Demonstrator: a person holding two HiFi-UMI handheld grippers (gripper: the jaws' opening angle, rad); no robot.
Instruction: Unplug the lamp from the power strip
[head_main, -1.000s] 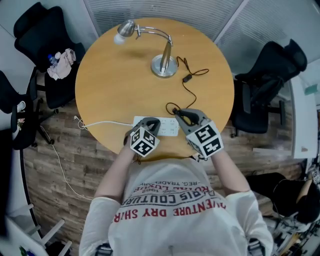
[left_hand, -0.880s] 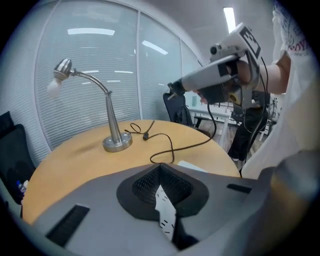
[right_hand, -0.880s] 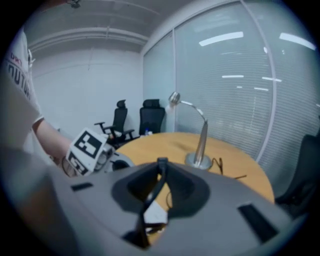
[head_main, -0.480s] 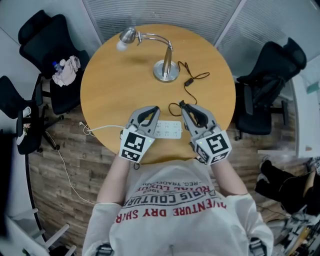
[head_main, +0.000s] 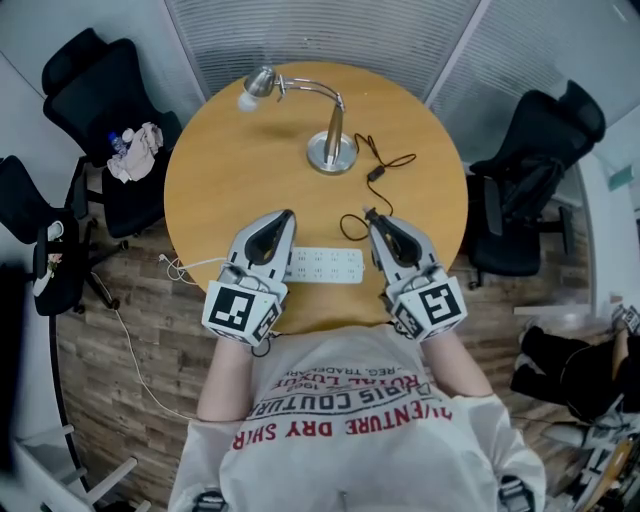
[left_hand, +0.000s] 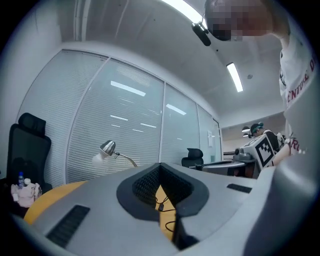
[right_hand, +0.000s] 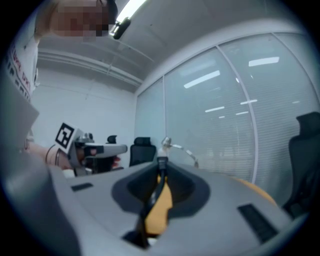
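Note:
A silver desk lamp (head_main: 332, 150) stands at the far side of the round wooden table (head_main: 220, 190). Its black cord (head_main: 378, 172) loops toward me and ends in a plug (right_hand: 161, 161) pinched between the tips of my right gripper (head_main: 372, 214), which is shut on it. The plug is off the white power strip (head_main: 322, 265), which lies flat between the two grippers. My left gripper (head_main: 288, 214) hovers at the strip's left end, shut with nothing in it. The lamp (left_hand: 107, 147) also shows beyond the left gripper's tips (left_hand: 160, 165).
The strip's white cable (head_main: 200, 265) runs left off the table edge to the floor. Black office chairs stand at the left (head_main: 95, 85) and right (head_main: 540, 130); the left one holds a cloth and a bottle (head_main: 135, 150). A glass wall with blinds (head_main: 320, 30) lies behind.
Both grippers have come up and off the power strip, the left swinging leftward. The right carried the plug clear of the strip, which now lies uncovered between them.

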